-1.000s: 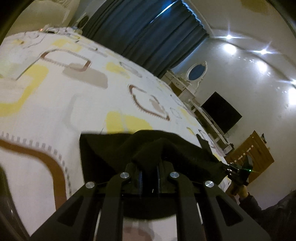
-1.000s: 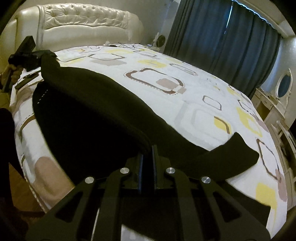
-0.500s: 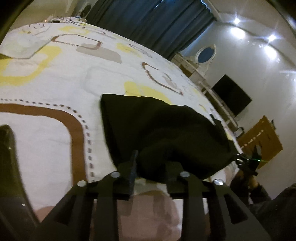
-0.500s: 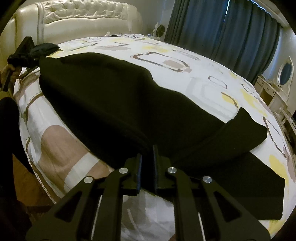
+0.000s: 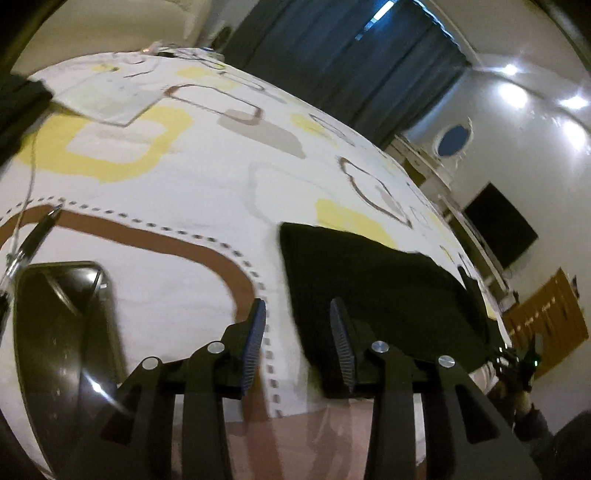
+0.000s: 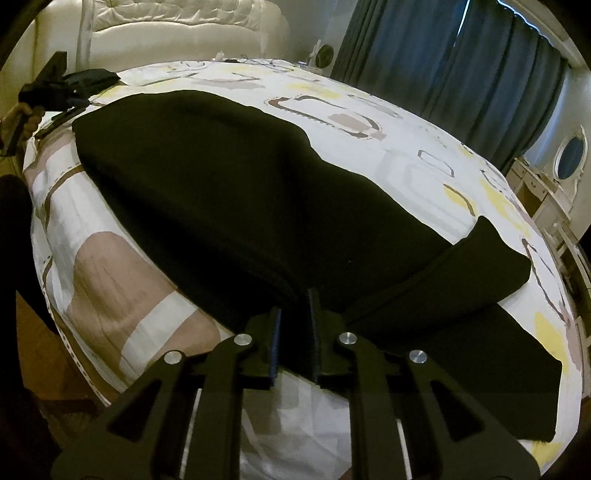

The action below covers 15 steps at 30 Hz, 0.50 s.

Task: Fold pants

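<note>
- My left gripper (image 5: 297, 339) is spread over bedsheet (image 5: 166, 236), pants (image 5: 373, 288) at frame right
- My right gripper (image 6: 294, 328) pinches pants edge; only its view shows both legs

One pair of black fabric pants (image 6: 236, 192) lying on one bed with a white quilt printed in yellow, brown and grey shapes (image 6: 406, 147), plus one small dark bundle of cloth (image 6: 86, 78) up near the one cream tufted headboard (image 6: 177, 26). Two black two-finger grippers total, the left gripper (image 5: 297, 343) and the right gripper (image 6: 293, 328). Room-wise I count one set of dark blue curtains (image 6: 461, 62), one white oval-framed mirror (image 6: 570, 153) and one flat black TV screen (image 5: 500, 225).
</note>
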Tool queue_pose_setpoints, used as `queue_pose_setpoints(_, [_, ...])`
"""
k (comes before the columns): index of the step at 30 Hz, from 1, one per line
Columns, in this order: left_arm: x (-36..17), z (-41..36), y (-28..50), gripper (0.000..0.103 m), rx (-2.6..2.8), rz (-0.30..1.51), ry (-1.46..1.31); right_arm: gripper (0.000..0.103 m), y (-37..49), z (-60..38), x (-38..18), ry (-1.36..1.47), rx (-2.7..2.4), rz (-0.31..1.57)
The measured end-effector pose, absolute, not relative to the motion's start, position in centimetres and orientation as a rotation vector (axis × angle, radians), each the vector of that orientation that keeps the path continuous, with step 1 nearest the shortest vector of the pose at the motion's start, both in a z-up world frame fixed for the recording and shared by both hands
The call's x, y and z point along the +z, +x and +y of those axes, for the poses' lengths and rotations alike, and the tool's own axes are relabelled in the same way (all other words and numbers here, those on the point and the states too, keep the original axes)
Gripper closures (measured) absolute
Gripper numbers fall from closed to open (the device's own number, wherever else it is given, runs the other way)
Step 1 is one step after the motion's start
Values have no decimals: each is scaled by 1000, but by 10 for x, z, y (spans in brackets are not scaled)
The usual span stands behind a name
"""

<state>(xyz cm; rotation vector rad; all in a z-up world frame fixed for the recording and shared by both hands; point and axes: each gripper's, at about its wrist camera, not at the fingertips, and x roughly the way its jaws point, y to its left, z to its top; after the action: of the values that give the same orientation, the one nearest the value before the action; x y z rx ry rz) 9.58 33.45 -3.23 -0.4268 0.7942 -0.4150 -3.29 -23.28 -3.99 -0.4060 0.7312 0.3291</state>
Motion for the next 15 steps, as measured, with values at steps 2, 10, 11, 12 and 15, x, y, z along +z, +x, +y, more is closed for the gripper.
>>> queue_pose_setpoints(2, [-29, 318, 96, 66, -453, 813, -384, 89, -33, -234, -40, -411, 325, 732])
queue_pose_setpoints(10, [-32, 250, 105, 58, -601, 842, -324, 87, -37, -234, -40, -431, 311, 734])
queue_pose_setpoints(11, [-35, 241, 109, 58, -610, 858, -308, 85, -37, -236, -37, -417, 318, 735])
queue_pose_setpoints(12, [-38, 234, 112, 58, -608, 866, -293, 79, -38, -239, -34, -397, 324, 736])
queue_pose_setpoints(15, [-40, 222, 122, 58, -602, 870, -281, 63, -40, -257, -17, -269, 361, 735])
